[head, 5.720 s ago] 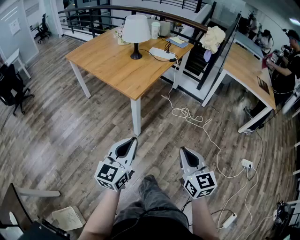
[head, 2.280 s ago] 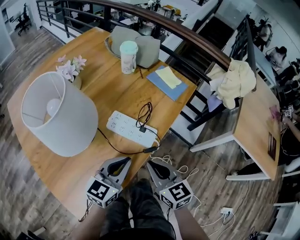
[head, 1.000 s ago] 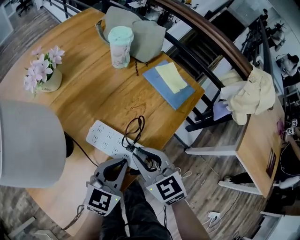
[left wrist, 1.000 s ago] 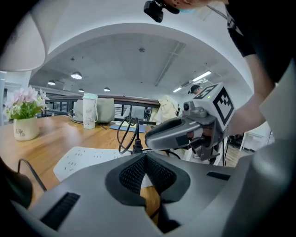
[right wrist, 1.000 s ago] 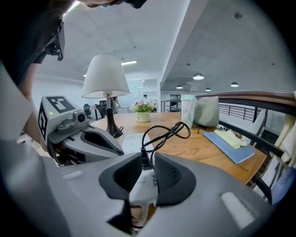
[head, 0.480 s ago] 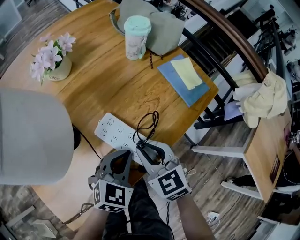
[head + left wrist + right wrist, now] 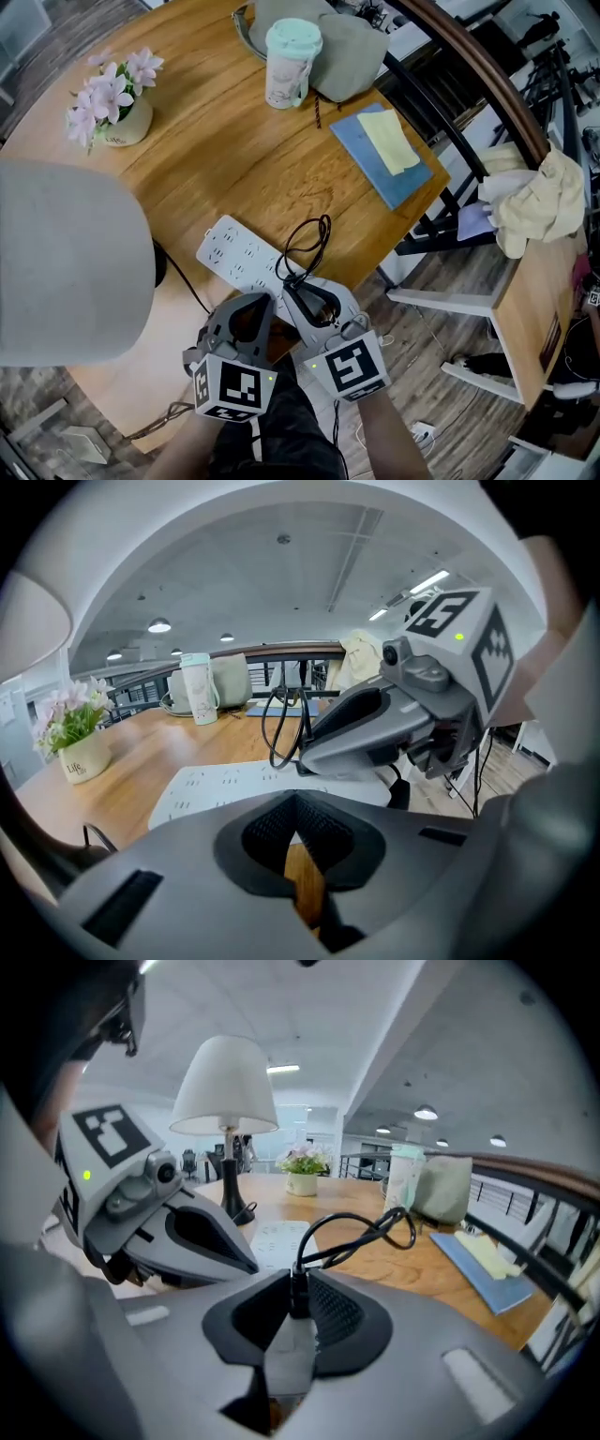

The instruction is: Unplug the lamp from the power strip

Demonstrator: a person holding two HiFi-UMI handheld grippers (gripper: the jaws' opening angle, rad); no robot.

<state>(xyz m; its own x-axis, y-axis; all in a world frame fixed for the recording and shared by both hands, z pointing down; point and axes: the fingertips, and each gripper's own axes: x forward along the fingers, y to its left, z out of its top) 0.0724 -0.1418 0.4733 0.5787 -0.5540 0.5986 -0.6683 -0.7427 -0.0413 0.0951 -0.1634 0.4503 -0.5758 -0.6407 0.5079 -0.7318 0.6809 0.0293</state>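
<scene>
- Far left: lamp (image 7: 66, 267), its grey shade filling the edge of the head view, standing on the wooden table (image 7: 244, 159). Dark base just showing under the shade's right rim.
- Behind it, a pot of pink flowers (image 7: 111, 101).
- Centre: white power strip (image 7: 234, 258) lying flat and slantwise near the table's near edge. A black cord (image 7: 309, 239) rises from its right end in a loose loop.
- Left gripper (image 7: 264, 300) hovers low beside the strip's near side. In the left gripper view its tips meet, closed with nothing held, bare table showing through the gap behind them.
- Right gripper (image 7: 289, 284) sits just beside the left one, at the strip's right end. In the right gripper view its jaws are closing around the black plug (image 7: 298, 1299), pads touching it on both sides. The plug is seated in the strip, cord looping up out of it.
- Farther back: pale green cup (image 7: 291, 64), grey bag (image 7: 349, 42) just right of it.
- Right of centre: blue folder (image 7: 375, 164) with a yellow sheet (image 7: 392, 141) on top, near the table's corner.
- Far right, off the table: crumpled pale cloth (image 7: 542, 202) by the railing.
</scene>
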